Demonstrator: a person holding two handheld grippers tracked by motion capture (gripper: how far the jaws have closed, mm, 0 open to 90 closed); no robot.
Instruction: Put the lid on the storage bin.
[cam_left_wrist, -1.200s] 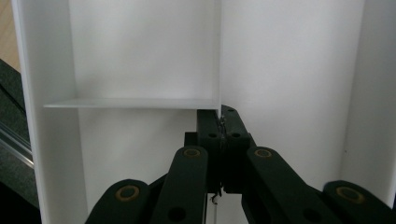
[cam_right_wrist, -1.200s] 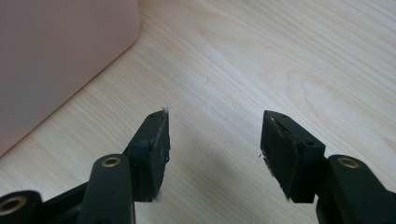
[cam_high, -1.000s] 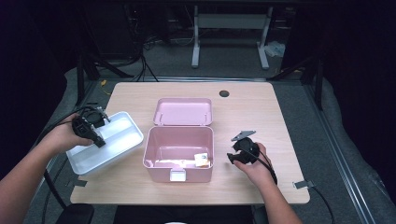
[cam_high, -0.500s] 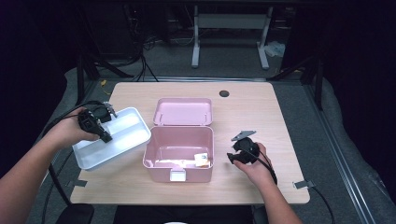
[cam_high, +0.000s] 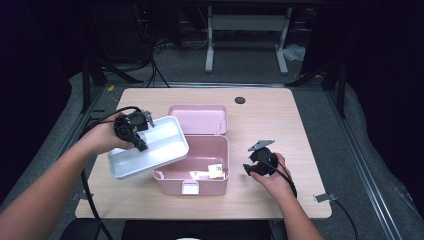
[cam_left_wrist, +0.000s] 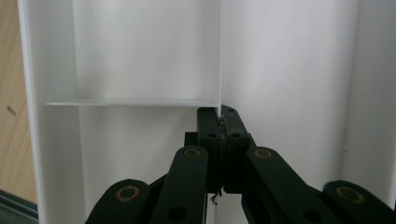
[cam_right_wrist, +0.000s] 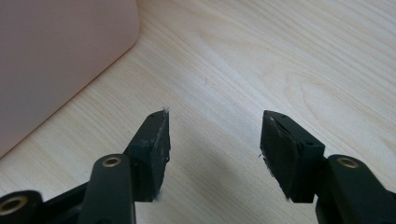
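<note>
The left tongs (cam_high: 134, 134) pinch the divider wall of the white tray (cam_high: 155, 150), carried tilted above the open pink box (cam_high: 192, 172), likely to seat it inside, while the right tongs (cam_right_wrist: 212, 149) rest wide and empty on the counter (cam_high: 280, 130).

black grippers (cam_high: 136, 135), brass pivot pins, black cables, grey three-cornered plate (cam_high: 260, 145), bare forearms.

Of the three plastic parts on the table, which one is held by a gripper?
The white divided plastic tray: the left gripper is clamped on its inner divider wall. The open pink plastic box and its pink lid are in no gripper.
</note>
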